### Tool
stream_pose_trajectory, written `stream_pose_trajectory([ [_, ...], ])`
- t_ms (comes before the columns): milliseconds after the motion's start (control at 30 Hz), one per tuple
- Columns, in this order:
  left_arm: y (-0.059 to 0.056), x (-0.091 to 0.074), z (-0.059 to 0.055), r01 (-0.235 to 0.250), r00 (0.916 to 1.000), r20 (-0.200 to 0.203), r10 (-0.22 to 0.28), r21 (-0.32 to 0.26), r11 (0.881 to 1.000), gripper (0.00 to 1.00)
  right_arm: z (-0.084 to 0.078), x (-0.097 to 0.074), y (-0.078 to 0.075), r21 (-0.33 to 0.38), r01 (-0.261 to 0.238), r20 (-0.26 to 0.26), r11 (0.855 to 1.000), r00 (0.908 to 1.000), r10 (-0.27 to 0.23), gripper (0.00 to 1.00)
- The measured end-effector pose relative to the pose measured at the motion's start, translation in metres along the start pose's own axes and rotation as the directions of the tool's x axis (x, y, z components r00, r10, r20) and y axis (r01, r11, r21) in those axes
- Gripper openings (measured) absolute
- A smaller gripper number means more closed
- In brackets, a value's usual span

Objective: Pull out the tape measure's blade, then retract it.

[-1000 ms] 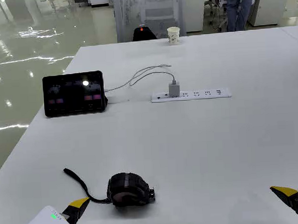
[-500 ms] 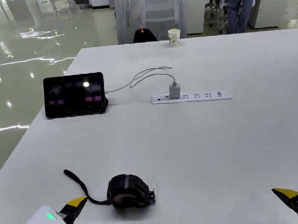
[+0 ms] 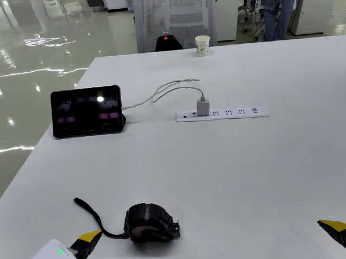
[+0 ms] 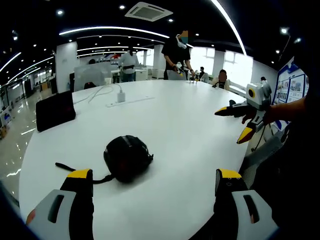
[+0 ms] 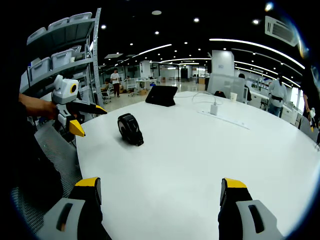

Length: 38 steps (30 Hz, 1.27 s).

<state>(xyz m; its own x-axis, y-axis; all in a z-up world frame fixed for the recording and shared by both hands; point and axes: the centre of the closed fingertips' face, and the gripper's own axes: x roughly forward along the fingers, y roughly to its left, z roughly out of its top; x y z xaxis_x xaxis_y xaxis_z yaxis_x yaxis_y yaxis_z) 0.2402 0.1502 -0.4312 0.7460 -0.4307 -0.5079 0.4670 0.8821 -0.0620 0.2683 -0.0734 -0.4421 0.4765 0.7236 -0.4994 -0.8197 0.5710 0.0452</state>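
At the far edge of the white tabletop [image 3: 267,159] in the head view, at 12 o'clock, stands a paper cup [image 3: 202,45]; what it holds cannot be made out. A dark tablet [image 3: 87,111] stands at 10 o'clock, with a white power strip [image 3: 222,112] to its right carrying a plugged-in charger [image 3: 202,106]. The black tape measure [image 3: 150,222] lies at 6 o'clock, its strap [image 3: 90,212] trailing off toward 10 o'clock. The left gripper [image 3: 86,241] pokes one yellow tip in at 7 o'clock, just beside the strap and apart from the case. The right gripper [image 3: 335,225] shows a tip at 4 o'clock, well apart from the tape measure.

From the left gripper view, both jaws stand spread wide with nothing between them. The tape measure lies just ahead, toward the 9 o'clock jaw, with its strap end close to that jaw's tip but not touching. The right gripper, held in a hand, enters at 3 o'clock with its jaws parted.

Across the right gripper view, the jaws are likewise wide apart and hold nothing. The tape measure sits at 10 o'clock, well ahead. The hand-held left gripper is at 9 o'clock, its jaws apart. The cup stands far off at 1 o'clock.
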Motion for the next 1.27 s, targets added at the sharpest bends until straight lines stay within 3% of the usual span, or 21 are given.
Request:
stream_pose_trajectory([
  [1267,-0.0031,0.0001,-0.0041,0.020,0.9996,-0.018,-0.020,-0.014,1.000,0.99,-0.0006,-0.0027,-0.0011,-0.001,0.005,0.000,1.000,1.0000,-0.005,0.99],
])
